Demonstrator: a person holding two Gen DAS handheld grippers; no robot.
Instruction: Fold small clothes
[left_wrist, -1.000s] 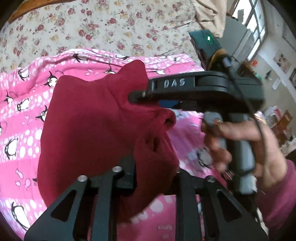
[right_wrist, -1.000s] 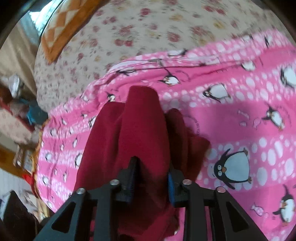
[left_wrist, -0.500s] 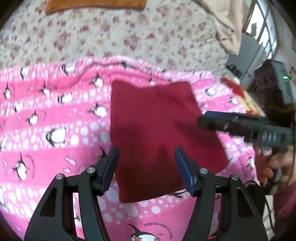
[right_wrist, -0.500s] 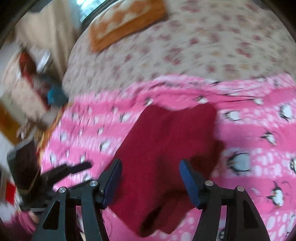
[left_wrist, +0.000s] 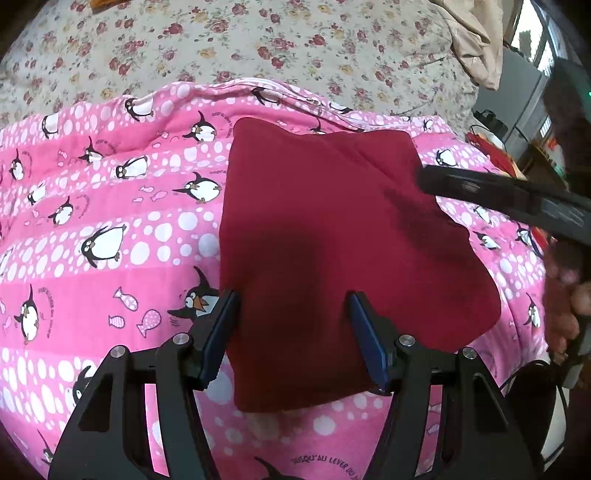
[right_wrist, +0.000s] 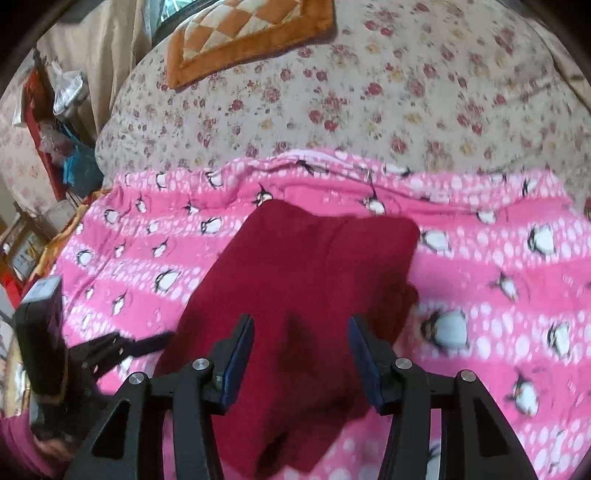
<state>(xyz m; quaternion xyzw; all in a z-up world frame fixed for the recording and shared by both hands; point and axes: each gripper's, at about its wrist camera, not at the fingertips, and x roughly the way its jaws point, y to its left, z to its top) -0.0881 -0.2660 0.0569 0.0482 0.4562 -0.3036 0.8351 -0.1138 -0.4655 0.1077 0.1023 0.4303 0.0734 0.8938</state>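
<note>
- Right gripper (right_wrist: 301, 352): jaws spread wide, blue-padded fingers (right_wrist: 240, 360) empty, poised above the cloth.
- Dark red garment (right_wrist: 295, 295): folded, lying flat on the blanket, its far edge rumpled.
- Pink penguin blanket (right_wrist: 498, 258): spread beneath the garment, white dots throughout.
- Floral bedspread (right_wrist: 369, 103): beige with red roses, beyond the blanket.
- Orange checked cushion (right_wrist: 247, 33): far end of the bed.
- Left gripper (right_wrist: 122, 345): at the left edge, beside the garment; jaw state unclear.

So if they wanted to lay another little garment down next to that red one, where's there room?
Left of the red garment the pink penguin blanket lies bare. Beyond it, the floral bedspread is open up to the orange cushion. It is crowded over the garment, where the left gripper and right gripper hover.
</note>
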